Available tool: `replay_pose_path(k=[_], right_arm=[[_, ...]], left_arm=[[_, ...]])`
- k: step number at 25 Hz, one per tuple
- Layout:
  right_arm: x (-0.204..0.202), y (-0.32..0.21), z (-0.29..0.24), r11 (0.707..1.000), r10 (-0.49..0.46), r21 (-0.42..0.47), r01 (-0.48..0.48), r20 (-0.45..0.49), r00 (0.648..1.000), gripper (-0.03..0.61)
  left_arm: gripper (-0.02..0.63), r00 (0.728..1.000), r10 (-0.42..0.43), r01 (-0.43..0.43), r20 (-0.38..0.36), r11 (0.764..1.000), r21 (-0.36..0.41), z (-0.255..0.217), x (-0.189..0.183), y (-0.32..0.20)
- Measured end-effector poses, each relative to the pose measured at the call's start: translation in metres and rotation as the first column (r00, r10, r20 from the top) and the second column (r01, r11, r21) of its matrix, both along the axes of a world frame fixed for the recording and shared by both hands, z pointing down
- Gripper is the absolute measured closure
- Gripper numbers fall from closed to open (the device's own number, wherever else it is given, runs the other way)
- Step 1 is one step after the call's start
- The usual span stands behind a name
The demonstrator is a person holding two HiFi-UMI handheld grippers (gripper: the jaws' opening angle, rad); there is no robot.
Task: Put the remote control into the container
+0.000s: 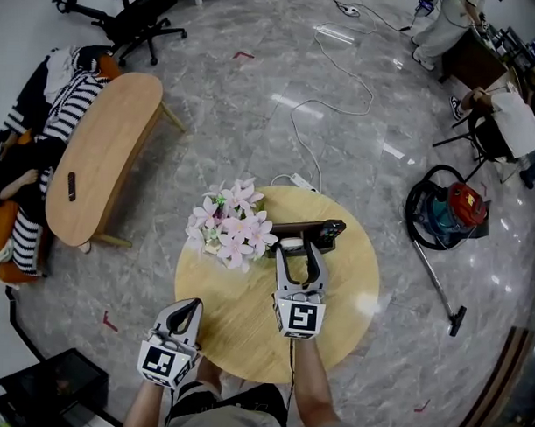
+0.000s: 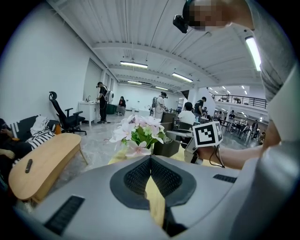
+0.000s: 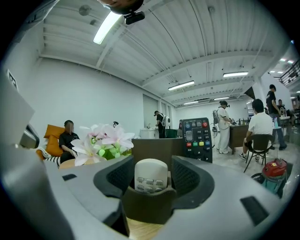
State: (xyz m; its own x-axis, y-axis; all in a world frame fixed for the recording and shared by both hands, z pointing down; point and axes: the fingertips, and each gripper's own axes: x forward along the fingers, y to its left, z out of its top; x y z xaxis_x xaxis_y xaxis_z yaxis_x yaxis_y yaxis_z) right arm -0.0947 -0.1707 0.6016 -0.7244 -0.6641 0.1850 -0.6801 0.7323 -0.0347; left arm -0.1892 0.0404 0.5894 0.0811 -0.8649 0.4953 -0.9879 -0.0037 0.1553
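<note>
Right gripper [image 1: 302, 253] reaches over the round wooden table [image 1: 246, 334] toward its far side. Jaws released, standing wide. Between them an off-white remote control [image 3: 151, 174] stands upright, button end up, in the low front compartment of the dark container [image 3: 149, 208]. There is a gap on each side between remote and jaw pads. Cannot tell whether the pads touch the compartment walls lower down.

The taller back part of the container holds a black remote [image 3: 197, 138], upright, right of centre.

The container sits near the table's far edge. A pot of pink-and-white flowers [image 1: 232, 224] stands just left of it, near the right gripper's left jaw. The table is bare to the right of the gripper and across the near half.

Left gripper [image 2: 150, 159]: jaws clenched, tips meeting, nothing between them. It sits at the near-left edge of the table, well apart from the container.

Floor: a power strip [image 1: 301, 180] and its cable lie just beyond the far edge. A vacuum cleaner [image 1: 456, 206] is well off to the right, and a long wooden bench [image 1: 103, 154] well off to the left.
</note>
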Motion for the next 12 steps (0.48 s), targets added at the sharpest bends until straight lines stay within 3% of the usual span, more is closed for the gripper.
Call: replay_pose_path(k=[12], right_arm=[[0.014, 0.019, -0.044, 0.999, -0.05, -0.007, 0.05, 0.001, 0.999, 0.345]], left_arm=[[0.607, 0.999, 0.047, -0.049, 0.019, 0.995, 0.092, -0.048, 0.012, -0.015]])
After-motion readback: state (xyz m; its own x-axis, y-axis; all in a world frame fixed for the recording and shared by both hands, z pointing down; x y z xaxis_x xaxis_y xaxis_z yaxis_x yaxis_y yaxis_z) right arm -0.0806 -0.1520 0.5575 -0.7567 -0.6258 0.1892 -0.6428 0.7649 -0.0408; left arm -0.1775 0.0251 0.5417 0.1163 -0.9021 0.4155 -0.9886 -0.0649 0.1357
